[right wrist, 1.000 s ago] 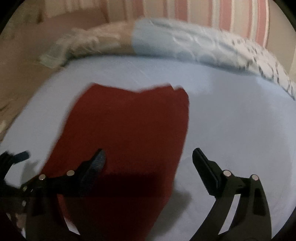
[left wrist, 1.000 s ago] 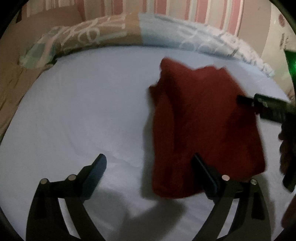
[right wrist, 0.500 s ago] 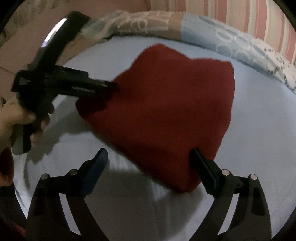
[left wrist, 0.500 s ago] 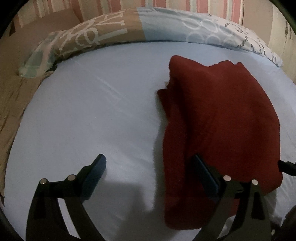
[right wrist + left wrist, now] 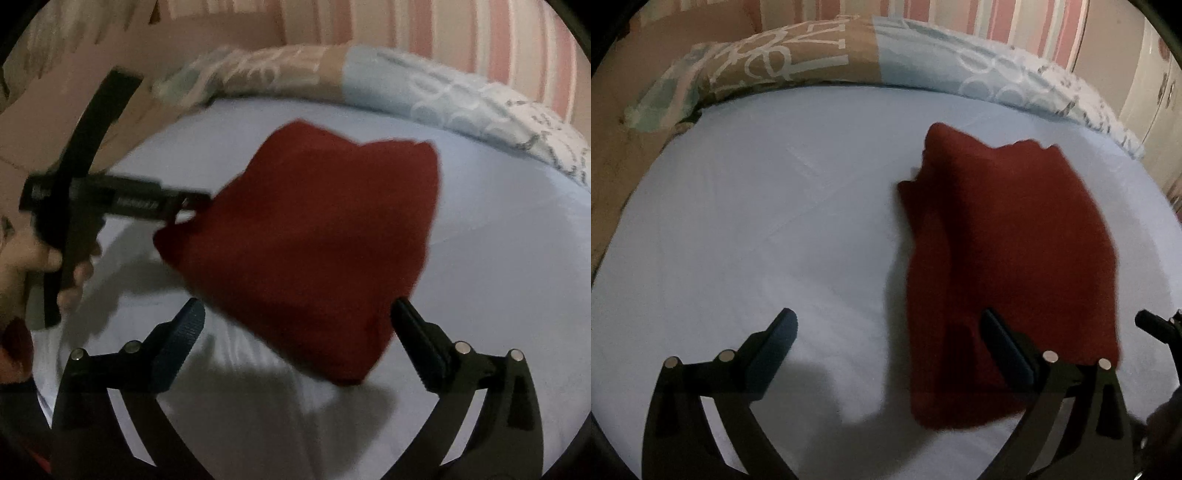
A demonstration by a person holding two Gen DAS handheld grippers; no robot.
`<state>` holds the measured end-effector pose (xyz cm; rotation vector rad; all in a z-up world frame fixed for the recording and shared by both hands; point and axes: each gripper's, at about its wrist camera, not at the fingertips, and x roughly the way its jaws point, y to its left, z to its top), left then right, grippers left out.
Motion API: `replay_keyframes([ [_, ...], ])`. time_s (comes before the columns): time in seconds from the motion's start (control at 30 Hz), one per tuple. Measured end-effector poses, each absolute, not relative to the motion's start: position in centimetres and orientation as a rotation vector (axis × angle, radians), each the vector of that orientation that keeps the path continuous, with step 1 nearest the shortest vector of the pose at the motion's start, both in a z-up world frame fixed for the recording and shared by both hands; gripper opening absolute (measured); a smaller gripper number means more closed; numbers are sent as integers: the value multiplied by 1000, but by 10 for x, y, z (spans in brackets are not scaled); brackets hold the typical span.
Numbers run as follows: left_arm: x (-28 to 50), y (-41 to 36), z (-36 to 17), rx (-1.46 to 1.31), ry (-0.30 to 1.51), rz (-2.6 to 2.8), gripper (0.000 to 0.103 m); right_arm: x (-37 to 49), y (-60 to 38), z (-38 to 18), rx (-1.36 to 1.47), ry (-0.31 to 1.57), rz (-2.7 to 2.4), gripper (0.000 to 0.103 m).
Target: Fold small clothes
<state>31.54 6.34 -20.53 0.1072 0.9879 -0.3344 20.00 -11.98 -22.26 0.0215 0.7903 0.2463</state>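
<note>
A dark red folded cloth (image 5: 1008,258) lies on the pale blue bed sheet (image 5: 757,221), right of centre in the left wrist view. My left gripper (image 5: 886,332) is open and empty; its right finger (image 5: 1004,347) is over the cloth's near left part. In the right wrist view the red cloth (image 5: 314,243) lies ahead, its near corner between the open fingers of my right gripper (image 5: 295,325). The left gripper's tip (image 5: 192,201) shows there at the cloth's left edge. The right gripper's tip (image 5: 1156,325) shows at the right edge of the left wrist view.
A patterned brown and light blue duvet (image 5: 849,59) is bunched along the far side of the bed. A pink striped wall (image 5: 498,44) stands behind it. A hand (image 5: 55,266) holds the left gripper's handle. Bare sheet spreads left of the cloth.
The cloth lies where it was. My right gripper swung from over the cloth round to its near right corner and backed off. Both grippers stayed open.
</note>
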Motion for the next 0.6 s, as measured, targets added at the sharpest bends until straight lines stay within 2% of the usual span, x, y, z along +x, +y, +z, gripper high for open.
replay_keyframes([
  [0.17, 289, 65, -199, 40, 1014, -407, 99, 189, -148, -211, 118, 764, 182, 100],
  [0.47, 293, 52, -246, -162, 1174, -489, 99, 178, -168, -221, 138, 786, 101, 100],
  [0.6, 302, 35, -249, -128, 1179, -496, 100, 179, -170, -224, 134, 787, 88, 100],
])
